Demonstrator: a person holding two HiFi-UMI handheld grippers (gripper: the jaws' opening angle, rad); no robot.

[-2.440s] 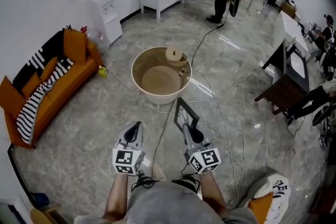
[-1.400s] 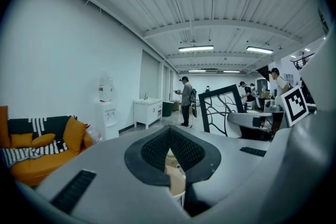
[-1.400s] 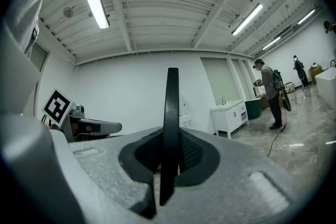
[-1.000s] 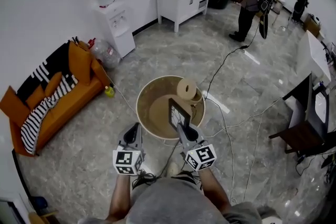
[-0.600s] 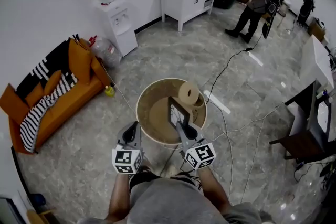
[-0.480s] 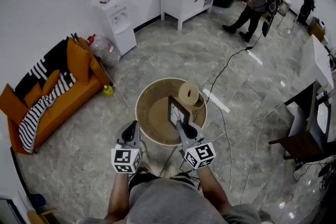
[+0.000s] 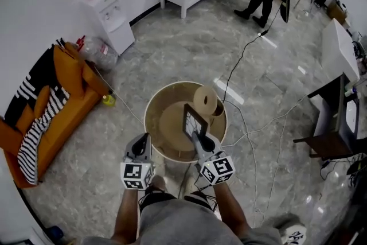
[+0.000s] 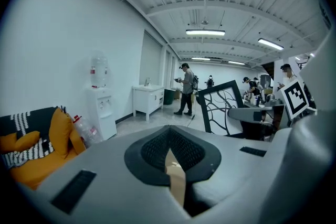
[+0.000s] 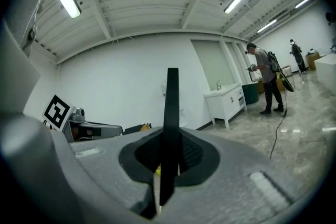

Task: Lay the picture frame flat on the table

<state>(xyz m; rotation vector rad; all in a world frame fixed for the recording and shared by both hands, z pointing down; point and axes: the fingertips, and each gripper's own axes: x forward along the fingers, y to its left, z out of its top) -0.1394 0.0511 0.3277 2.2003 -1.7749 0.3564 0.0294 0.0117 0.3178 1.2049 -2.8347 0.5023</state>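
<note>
The right gripper [image 7: 199, 137] clamps the picture frame [image 7: 193, 120] from below, upright over the round desk [image 7: 152, 129]. The left gripper [image 7: 141, 140] is closed and empty.

The person [image 7: 178, 221] stepped up to the round surface [image 7: 150, 123]; the picture frame [image 7: 194, 121] in the right gripper [image 7: 198, 136] moved from over the floor [image 7: 189, 49] to over it, the left gripper [image 7: 142, 138] alongside.

The room was brightly and evenly lit by long white ceiling tube lights [image 8: 205, 32]. Pale glare streaks were thrown onto the glossy grey marble floor [image 7: 189, 54], and only soft shadows were cast. Strong fisheye bending and blackened corners were seen in both gripper views. The grey left gripper [image 8: 170, 150] was rendered soft near its lens.
</note>
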